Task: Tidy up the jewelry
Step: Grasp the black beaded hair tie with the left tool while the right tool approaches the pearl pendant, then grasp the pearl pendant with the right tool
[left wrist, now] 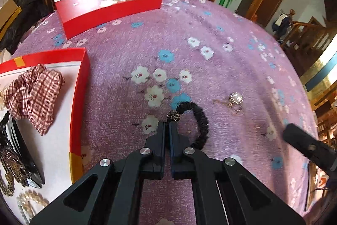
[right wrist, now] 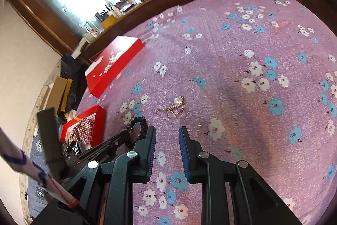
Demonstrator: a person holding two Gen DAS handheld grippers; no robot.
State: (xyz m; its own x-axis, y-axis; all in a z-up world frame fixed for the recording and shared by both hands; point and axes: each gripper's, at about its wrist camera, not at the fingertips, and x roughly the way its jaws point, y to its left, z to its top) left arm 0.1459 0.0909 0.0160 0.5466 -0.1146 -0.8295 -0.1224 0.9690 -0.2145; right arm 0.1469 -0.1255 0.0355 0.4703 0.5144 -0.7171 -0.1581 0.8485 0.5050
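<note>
My left gripper (left wrist: 167,124) is shut on a black hair tie (left wrist: 200,119) with a dark sparkly bead (left wrist: 173,116), low on the purple flowered cloth. The tie also shows in the right wrist view (right wrist: 143,125). A pearl pendant on a gold chain (left wrist: 234,99) lies to the right of the tie, also in the right wrist view (right wrist: 178,103). The open red box (left wrist: 80,98) at left holds a plaid scrunchie (left wrist: 33,94), black hair clips and a pearl bracelet (left wrist: 29,202). My right gripper (right wrist: 167,134) is open and empty, short of the pendant.
The red box lid (left wrist: 109,3) with white flowers lies at the far left of the table, also in the right wrist view (right wrist: 113,64). A wooden shelf with clutter stands behind it. The table edge curves off at the right. Stairs stand at far right.
</note>
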